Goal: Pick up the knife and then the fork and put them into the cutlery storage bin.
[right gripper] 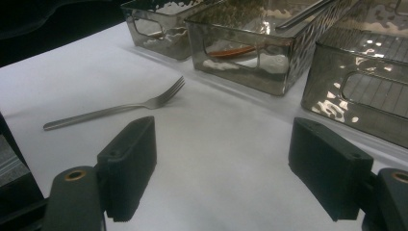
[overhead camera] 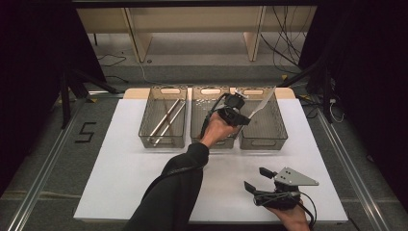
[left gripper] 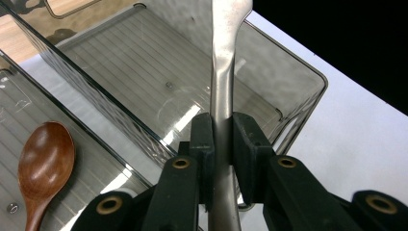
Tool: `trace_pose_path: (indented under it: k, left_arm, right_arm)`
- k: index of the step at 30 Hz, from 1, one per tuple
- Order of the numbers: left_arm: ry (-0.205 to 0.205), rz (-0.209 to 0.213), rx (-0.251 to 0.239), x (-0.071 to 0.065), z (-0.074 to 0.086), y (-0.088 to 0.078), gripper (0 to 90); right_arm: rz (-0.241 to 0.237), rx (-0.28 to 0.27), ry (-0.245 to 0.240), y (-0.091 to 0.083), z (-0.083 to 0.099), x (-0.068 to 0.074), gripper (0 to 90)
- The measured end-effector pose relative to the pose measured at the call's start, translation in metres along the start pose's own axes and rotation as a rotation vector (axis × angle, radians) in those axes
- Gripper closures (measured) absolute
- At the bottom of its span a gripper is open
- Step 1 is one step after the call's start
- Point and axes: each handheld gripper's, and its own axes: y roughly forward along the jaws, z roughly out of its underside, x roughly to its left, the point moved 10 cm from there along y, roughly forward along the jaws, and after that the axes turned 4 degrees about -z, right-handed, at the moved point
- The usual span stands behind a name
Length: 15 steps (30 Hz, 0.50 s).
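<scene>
A: There's the metal knife (left gripper: 225,62), clamped by its handle in the left gripper (left gripper: 222,139), jaws pressed tight on either side of it!

B: And where's it sitting? Over the right-hand bin (overhead camera: 263,126), blade (overhead camera: 263,102) angled up and away above that bin's far end.

A: Right beside it, the middle bin (left gripper: 29,120) has a wooden spoon (left gripper: 42,168) lying on its floor. Further left, the left bin (overhead camera: 162,124) carries a pair of long metal rods (overhead camera: 167,118).

B: Now the right gripper (overhead camera: 257,179), low at the near edge of the white table (overhead camera: 120,168), jaws spread wide, nothing between them.

A: And its own camera picks up a fork (right gripper: 115,110) lying flat on the table, well apart from the bins.
</scene>
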Motion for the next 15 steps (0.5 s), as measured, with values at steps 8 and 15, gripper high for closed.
trace_pose_path:
  k: [8,15]
  left_arm:
    - [-0.001,0.006,0.002,-0.003,-0.008,0.003,78.9]
    - [-0.011,0.005,0.005,-0.003,-0.015,0.010,78.9]
  right_arm:
    - [-0.001,0.000,-0.002,0.000,0.000,0.000,26.0]
    - [-0.002,-0.001,0.001,-0.001,0.000,0.000,26.0]
